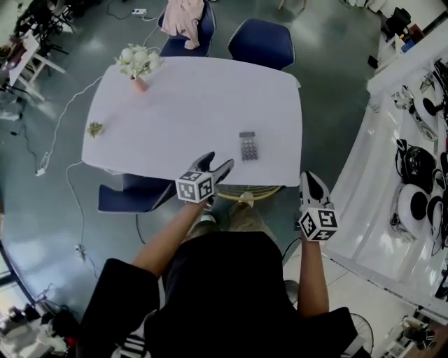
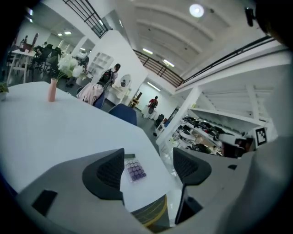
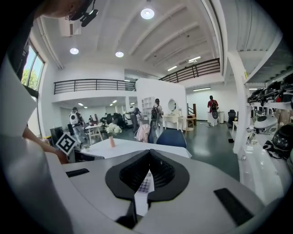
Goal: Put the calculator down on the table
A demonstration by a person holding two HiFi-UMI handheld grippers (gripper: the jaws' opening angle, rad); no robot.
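The grey calculator (image 1: 248, 146) lies flat on the white table (image 1: 196, 98), close to its near right edge, with nothing touching it. My left gripper (image 1: 218, 165) hovers over the table's near edge, just left of the calculator, open and empty. In the left gripper view the calculator (image 2: 134, 169) shows on the tabletop beyond and between the wide-apart jaws of the left gripper (image 2: 151, 167). My right gripper (image 1: 310, 183) hangs off the table's right corner, shut. In the right gripper view its tips (image 3: 149, 157) meet, and the calculator (image 3: 145, 185) shows through the slit below them.
A pink vase of white flowers (image 1: 138, 64) and a small green sprig (image 1: 95, 129) stand at the table's left. Blue chairs (image 1: 261, 42) ring the table, one under a pink garment (image 1: 183, 17). A white bench with headsets (image 1: 409, 203) runs along the right.
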